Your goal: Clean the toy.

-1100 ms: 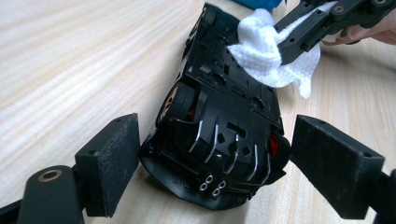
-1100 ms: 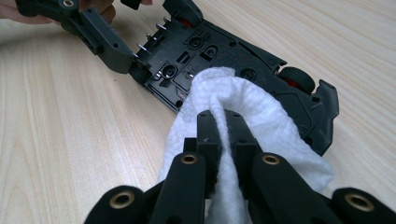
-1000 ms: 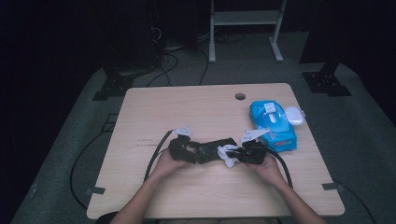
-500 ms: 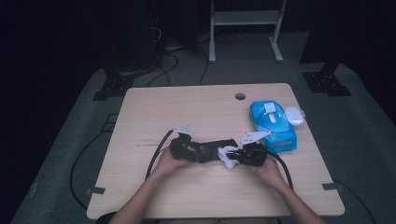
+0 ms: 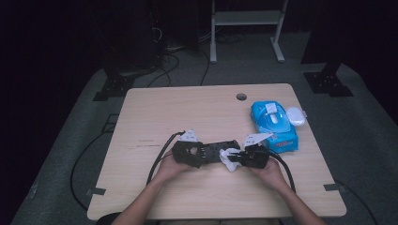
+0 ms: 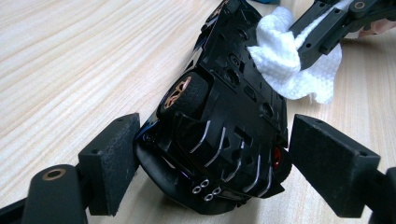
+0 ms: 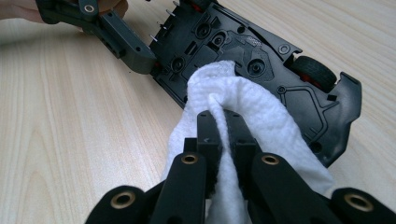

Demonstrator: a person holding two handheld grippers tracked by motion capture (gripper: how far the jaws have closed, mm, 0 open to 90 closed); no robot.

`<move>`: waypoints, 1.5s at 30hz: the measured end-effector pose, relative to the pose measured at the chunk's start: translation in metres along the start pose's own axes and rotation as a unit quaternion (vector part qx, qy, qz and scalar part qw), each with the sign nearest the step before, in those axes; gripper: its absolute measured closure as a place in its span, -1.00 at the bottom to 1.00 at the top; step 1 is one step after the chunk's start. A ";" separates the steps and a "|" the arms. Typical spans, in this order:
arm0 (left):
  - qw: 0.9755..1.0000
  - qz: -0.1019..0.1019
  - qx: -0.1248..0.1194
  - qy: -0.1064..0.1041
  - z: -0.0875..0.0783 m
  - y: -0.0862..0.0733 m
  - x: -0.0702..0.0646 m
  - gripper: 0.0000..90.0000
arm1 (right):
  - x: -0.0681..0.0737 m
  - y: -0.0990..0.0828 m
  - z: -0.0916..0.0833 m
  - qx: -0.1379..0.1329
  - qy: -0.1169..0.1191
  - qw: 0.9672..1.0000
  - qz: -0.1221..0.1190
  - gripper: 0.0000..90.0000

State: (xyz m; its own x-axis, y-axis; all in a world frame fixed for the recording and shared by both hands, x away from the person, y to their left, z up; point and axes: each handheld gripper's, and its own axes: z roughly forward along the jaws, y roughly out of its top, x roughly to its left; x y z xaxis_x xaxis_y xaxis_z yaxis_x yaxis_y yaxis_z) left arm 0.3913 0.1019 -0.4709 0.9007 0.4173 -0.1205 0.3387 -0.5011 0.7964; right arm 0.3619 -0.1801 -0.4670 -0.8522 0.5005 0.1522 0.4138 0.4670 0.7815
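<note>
In the high view, low and centre on the wooden table (image 5: 206, 112), the person's two hands meet over a black toy car (image 5: 217, 152) that lies between them. The left gripper (image 5: 190, 153) comes in from the left of the frame and the right gripper (image 5: 253, 157) from the right, each trailing a black cable toward the near edge. In the left gripper view the toy car (image 6: 224, 116) fills the middle of the frame, turned so that its flat underside faces up and right, with a copper-spoked wheel at centre left and small chrome exhaust tips at the bottom. The left gripper (image 6: 212, 168) has its jaws spread wide around the car's rear end; the left pad touches the bodywork, while the right pad stands just beside the car, and I cannot tell whether it presses. In the right gripper view the right gripper (image 7: 223, 135) has its jaws pressed together, pinching a folded white wipe (image 7: 243, 112), whose bunched end rests against the car's underside at centre frame. At the right of the high view, well apart from the hands, lies a blue wipe packet (image 5: 274, 124) with its white lid open.
</note>
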 end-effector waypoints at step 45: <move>0.995 0.101 -0.027 0.011 -0.003 0.000 -0.022 0.28 | 0.013 0.015 -0.034 -0.063 0.033 0.997 0.006 0.90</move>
State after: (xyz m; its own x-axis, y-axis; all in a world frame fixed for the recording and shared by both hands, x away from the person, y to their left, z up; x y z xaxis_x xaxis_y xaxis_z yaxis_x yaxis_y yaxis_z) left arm 0.3707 0.0946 -0.4666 0.9426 0.3292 0.0567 0.1368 -0.5352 0.8335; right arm 0.3464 -0.1911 -0.4326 -0.8686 0.4545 0.1973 0.3832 0.3638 0.8490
